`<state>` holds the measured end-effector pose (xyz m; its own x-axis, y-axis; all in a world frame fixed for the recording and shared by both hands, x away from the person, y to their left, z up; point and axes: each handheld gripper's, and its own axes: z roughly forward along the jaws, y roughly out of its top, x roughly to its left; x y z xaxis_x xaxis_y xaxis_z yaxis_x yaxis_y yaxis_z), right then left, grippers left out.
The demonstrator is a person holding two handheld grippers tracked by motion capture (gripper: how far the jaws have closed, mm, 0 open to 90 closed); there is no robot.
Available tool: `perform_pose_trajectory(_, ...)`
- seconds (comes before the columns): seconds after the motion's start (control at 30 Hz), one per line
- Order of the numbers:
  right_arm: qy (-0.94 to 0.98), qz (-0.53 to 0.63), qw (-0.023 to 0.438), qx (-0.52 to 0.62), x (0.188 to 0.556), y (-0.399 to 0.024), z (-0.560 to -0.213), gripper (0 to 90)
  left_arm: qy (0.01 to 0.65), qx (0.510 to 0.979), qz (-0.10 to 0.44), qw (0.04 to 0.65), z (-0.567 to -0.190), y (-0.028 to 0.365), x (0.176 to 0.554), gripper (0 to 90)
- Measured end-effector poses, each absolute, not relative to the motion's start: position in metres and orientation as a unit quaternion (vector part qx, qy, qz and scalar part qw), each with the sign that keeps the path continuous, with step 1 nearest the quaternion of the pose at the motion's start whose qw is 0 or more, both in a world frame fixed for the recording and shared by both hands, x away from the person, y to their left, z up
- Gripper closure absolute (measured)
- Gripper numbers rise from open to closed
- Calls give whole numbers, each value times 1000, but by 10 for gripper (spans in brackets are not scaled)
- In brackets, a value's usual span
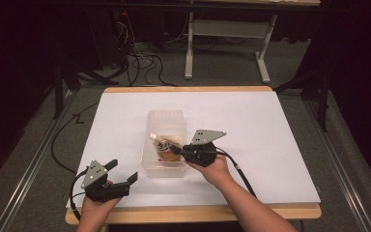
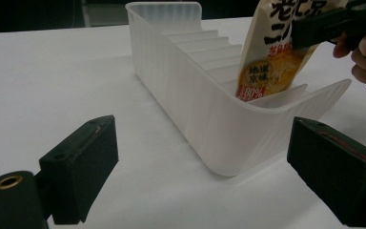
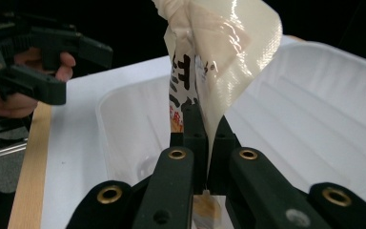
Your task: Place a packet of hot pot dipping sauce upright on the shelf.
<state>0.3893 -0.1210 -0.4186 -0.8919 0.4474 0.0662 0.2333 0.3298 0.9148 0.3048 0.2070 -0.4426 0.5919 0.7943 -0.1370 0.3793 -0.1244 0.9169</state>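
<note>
The right gripper (image 1: 175, 149) is pinching a printed spouted pouch (image 1: 165, 146) between pressed-together jaws, holding it upright inside the clear plastic bin (image 1: 165, 116) — the pouch's lower end is sitting within the bin's near end. The bin is resting at the middle of the white tabletop (image 1: 270, 140). The left gripper (image 1: 121, 174) is hovering by the tabletop's near-left corner — jaws spread, holding nothing.

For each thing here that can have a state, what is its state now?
Right claw: shut on the pouch.
Left claw: open, holds nothing, apart from the bin.
Pouch: upright, lower end inside the bin, gripped at its side.
Bin: open on top, standing on the table, ribbed floor otherwise bare.
</note>
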Motion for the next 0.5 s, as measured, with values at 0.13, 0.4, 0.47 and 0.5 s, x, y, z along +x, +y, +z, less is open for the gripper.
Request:
perform_pose_trajectory(0.13,815,531,96,212,387,-120,-428,900,408,721,199,524,-442,208,304,106)
perform_pose_trajectory(0.4,807,537,89,229,387,-130,-435,900,409,723,197,521,-444,208,306,106)
perform_pose_trajectory(0.47,808,536,92,227,386,-129,-434,900,409,723,198,521,-444,208,306,106)
perform_pose_trajectory(0.5,808,536,94,226,386,-129,-434,900,408,723,198,521,-443,208,306,105)
